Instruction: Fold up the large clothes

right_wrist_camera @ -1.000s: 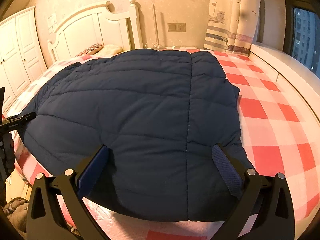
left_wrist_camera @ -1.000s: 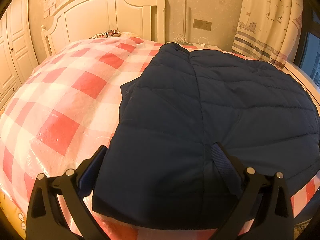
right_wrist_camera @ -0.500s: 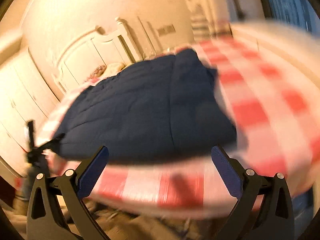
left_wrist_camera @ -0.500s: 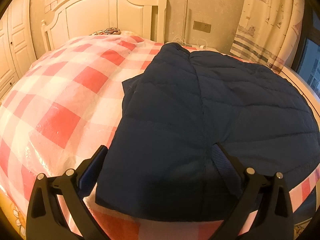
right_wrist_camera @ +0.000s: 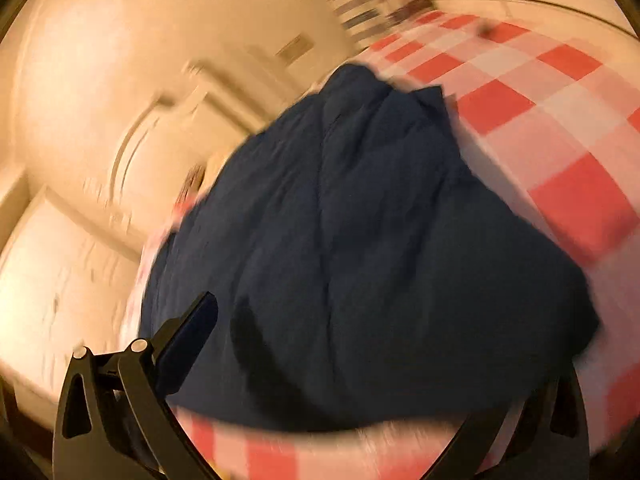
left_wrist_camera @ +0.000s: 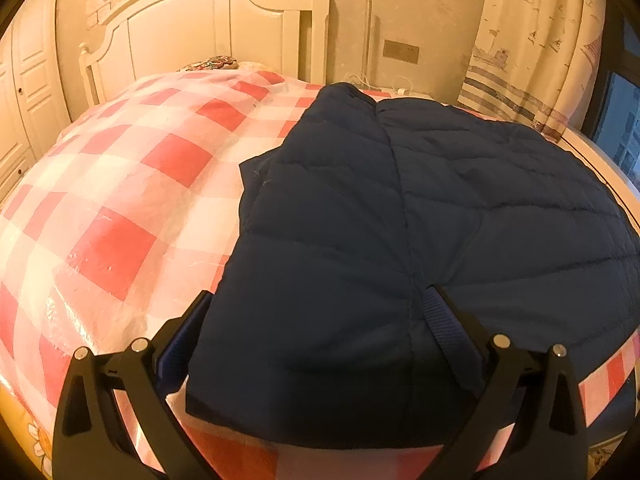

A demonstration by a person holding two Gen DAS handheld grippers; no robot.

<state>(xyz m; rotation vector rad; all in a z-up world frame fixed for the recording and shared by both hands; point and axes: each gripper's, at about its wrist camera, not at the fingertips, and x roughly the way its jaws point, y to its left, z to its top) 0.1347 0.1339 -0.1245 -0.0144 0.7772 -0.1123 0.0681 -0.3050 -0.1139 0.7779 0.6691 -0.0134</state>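
Checked bed (left_wrist_camera: 120, 208): jacket (left_wrist_camera: 420, 240) lies flat, long axis toward the headboard. Your left hand-held gripper (left_wrist_camera: 320, 320), wide, straddles its near hem; right hand-held gripper (right_wrist_camera: 360, 360) wide, empty.

Red-and-white checked bed cover (left_wrist_camera: 120, 208) under glossy clear plastic. White headboard (left_wrist_camera: 208, 40) at far left, patterned pillow (left_wrist_camera: 212, 63) just below. Wall switch plate (left_wrist_camera: 401, 51) and patterned curtain (left_wrist_camera: 532, 48) far right; wardrobe doors (left_wrist_camera: 28, 92) left.
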